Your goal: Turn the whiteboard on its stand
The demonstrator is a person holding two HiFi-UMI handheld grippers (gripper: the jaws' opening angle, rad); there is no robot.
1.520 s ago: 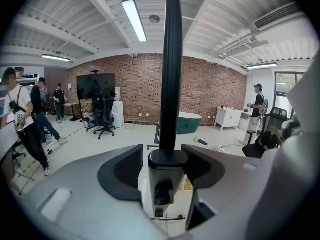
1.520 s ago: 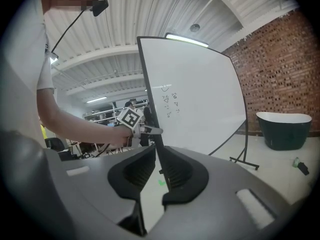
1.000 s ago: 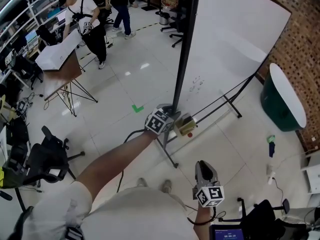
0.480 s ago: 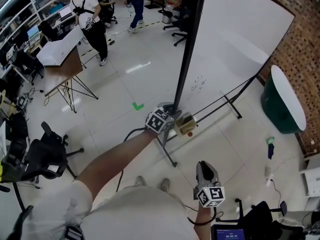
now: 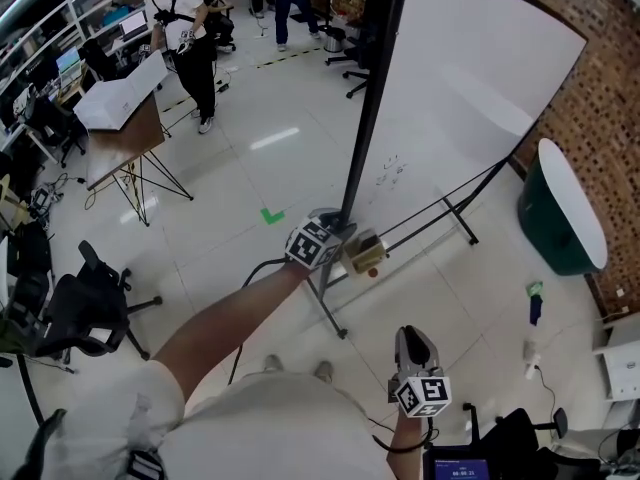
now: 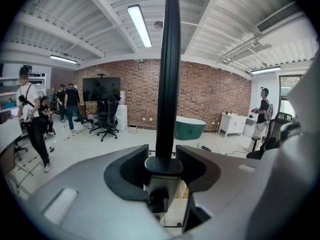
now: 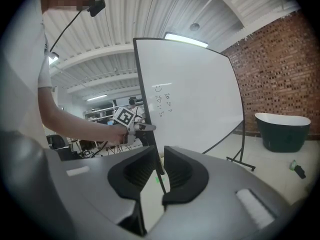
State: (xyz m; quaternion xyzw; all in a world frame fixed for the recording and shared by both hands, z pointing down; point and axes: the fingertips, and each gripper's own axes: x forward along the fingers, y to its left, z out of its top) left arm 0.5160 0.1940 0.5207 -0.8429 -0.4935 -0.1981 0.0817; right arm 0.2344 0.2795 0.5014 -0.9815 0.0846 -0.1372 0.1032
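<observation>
Head view: the whiteboard (image 5: 470, 78) is standing on the floor on its stand (image 5: 460, 213), near the brick wall and angled away from me. My left gripper (image 5: 338, 228) is holding at the foot of the black side post (image 5: 375, 98). My right gripper (image 5: 413, 340) is hanging low by my body, well apart from the board. I am judging the panel as large and stiff, awkward rather than heavy. Taking the rigid post low down looks safer than pushing on the thin face. A tan fitting (image 5: 366, 253) just beside the left jaws is too small to identify, and the panel is hiding part of the stand.

Left gripper view: the jaws are clamping the post just above a dark cap. The board's face is lying out of frame.

Right gripper view: the jaws are sitting nearly together with a narrow slit between them, pinching nothing. The marks (image 7: 162, 101) on the board are too small to read.
</observation>
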